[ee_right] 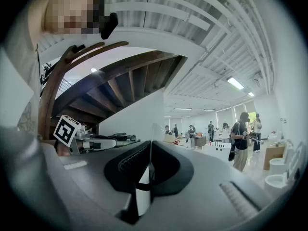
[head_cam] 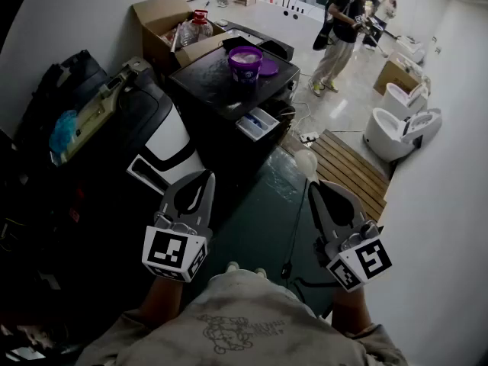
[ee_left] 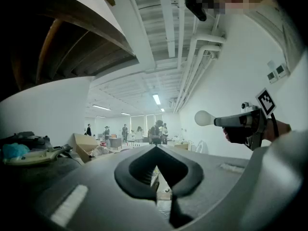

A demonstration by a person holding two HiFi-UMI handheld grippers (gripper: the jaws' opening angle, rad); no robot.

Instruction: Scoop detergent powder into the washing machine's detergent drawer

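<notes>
A black washing machine [head_cam: 221, 97] stands ahead of me with its white detergent drawer [head_cam: 257, 123] pulled open at the front. On its top sit a purple tub of white powder [head_cam: 245, 58] and the tub's lid [head_cam: 269, 68]. My right gripper [head_cam: 313, 187] is shut on a white scoop [head_cam: 306, 162], whose round bowl sticks out past the jaws; the handle [ee_right: 143, 196] shows between them. The left gripper view shows that scoop [ee_left: 206, 118] from the side. My left gripper [head_cam: 202, 180] is shut with nothing in it, and its tips meet [ee_left: 156, 150]. Both grippers hang low, well short of the machine.
An open cardboard box with bottles [head_cam: 164, 17] stands behind the machine. A black and white appliance [head_cam: 164, 139] sits at the left. At the right are a wooden pallet [head_cam: 351, 166], a power strip [head_cam: 309, 137] and white toilets [head_cam: 400, 128]. A person [head_cam: 341, 33] stands beyond.
</notes>
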